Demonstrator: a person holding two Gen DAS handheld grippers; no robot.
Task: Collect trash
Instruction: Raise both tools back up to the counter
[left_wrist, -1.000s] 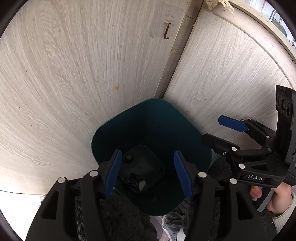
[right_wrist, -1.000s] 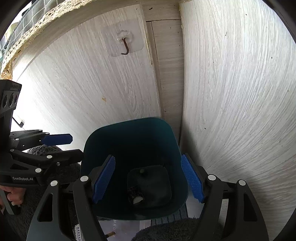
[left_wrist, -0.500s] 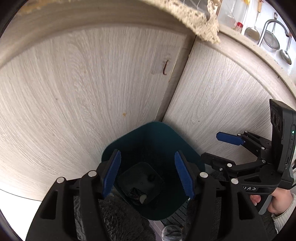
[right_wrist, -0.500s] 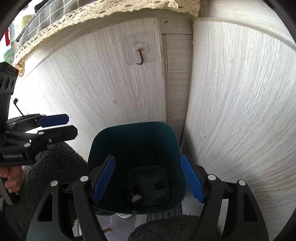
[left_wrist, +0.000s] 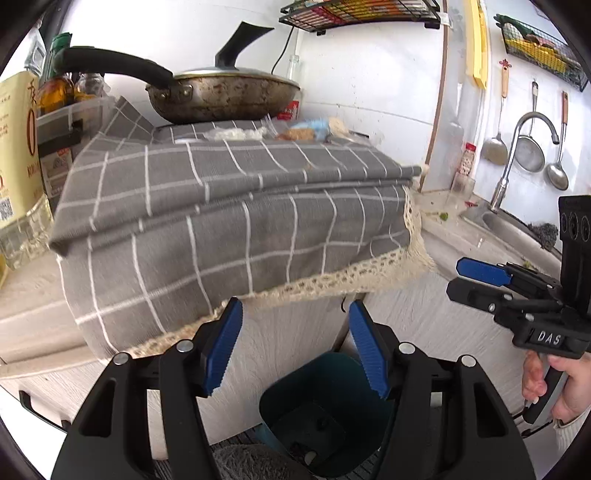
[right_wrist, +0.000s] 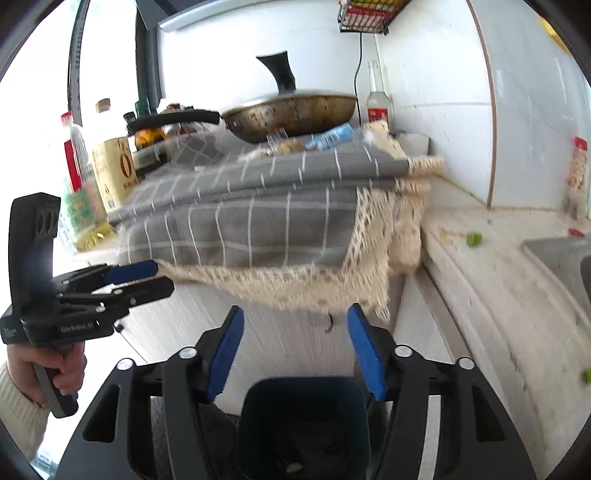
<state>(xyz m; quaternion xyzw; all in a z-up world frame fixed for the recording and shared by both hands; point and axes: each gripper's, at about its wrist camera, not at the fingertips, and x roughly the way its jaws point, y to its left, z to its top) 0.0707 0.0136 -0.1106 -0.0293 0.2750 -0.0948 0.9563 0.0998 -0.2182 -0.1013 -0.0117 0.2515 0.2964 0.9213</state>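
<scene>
While both cameras look up past the cabinet fronts, the left claw (left_wrist: 295, 347) sits at the bottom centre of its frame, blue pads spread wide with nothing between them, and the right claw (right_wrist: 293, 350) is just the same, splayed and empty. Below each pair of fingers, at the lower edge of the frame, sits the dark teal trash bin (left_wrist: 325, 410), mouth open, a few small bits of rubbish lying on its bottom. Above, filling the middle of the picture, a grey checked cloth (left_wrist: 229, 206) with a lace hem drapes over the worktop edge. On top of it, upper centre, a worn frying pan (left_wrist: 229, 96) with its lid; wrappers and scraps (left_wrist: 306, 129) lie just beside the pan. Far right in the left view: the sink tap (left_wrist: 517, 147), with ladles (left_wrist: 554, 162) hanging on the wall behind it.
</scene>
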